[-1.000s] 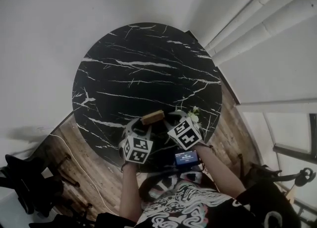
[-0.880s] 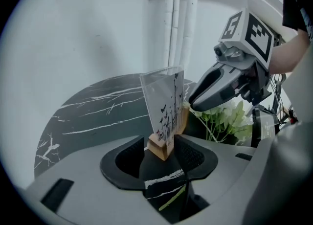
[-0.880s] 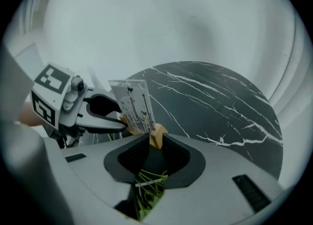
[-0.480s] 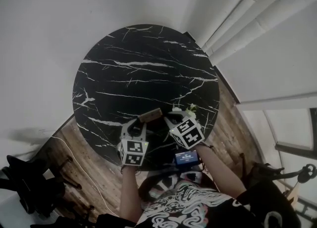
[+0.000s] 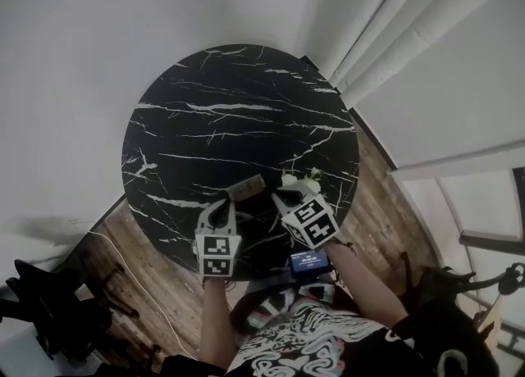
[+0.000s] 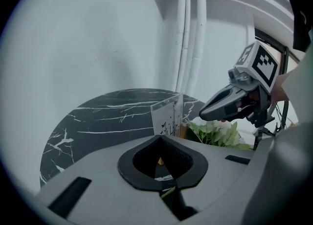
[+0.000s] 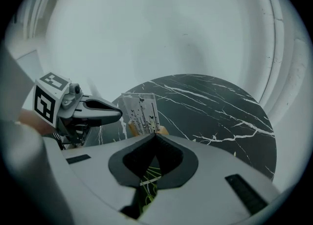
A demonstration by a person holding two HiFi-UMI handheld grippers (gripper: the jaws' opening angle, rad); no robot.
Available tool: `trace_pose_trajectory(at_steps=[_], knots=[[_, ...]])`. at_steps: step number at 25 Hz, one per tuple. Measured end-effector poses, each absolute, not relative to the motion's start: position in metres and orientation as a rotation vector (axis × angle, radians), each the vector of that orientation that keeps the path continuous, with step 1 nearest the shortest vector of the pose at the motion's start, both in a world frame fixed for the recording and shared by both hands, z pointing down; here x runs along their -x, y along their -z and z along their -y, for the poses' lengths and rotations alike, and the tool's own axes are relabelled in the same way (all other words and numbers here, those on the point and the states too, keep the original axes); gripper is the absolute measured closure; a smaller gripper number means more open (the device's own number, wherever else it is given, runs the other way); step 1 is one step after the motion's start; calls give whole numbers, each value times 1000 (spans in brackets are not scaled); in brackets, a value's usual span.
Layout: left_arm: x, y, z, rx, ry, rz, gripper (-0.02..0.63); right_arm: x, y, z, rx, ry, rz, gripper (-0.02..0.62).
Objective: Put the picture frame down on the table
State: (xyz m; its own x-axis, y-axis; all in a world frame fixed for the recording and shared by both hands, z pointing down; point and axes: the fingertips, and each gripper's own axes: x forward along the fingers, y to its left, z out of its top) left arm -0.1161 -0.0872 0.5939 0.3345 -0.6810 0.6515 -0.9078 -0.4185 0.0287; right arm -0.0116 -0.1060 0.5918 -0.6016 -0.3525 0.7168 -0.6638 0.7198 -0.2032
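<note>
The picture frame, a clear printed panel on a wooden base, stands upright on the round black marble table near its front edge. In the left gripper view the frame stands just beyond my left gripper, whose jaws have just been closing and now meet with nothing between them. In the right gripper view the frame stands just beyond my right gripper, whose jaws also meet at the tips. Both grippers hover close in front of the frame, apart from it.
A small green plant with white flowers lies on the table right of the frame, below the right gripper. White walls and pipes stand behind the table. Wooden floor and dark gear lie at the lower left.
The left jaws, open beside the frame a second ago, have shut. Both grippers have lifted and drawn back a little from the frame, which stays standing on the table.
</note>
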Motion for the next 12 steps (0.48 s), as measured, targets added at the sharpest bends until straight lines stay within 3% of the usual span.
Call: trace_pose_trajectory(at_steps=[12], knots=[[108,-536,73,-2278,-625,1498,592,6,-536,85,-877,-543,2371,577]])
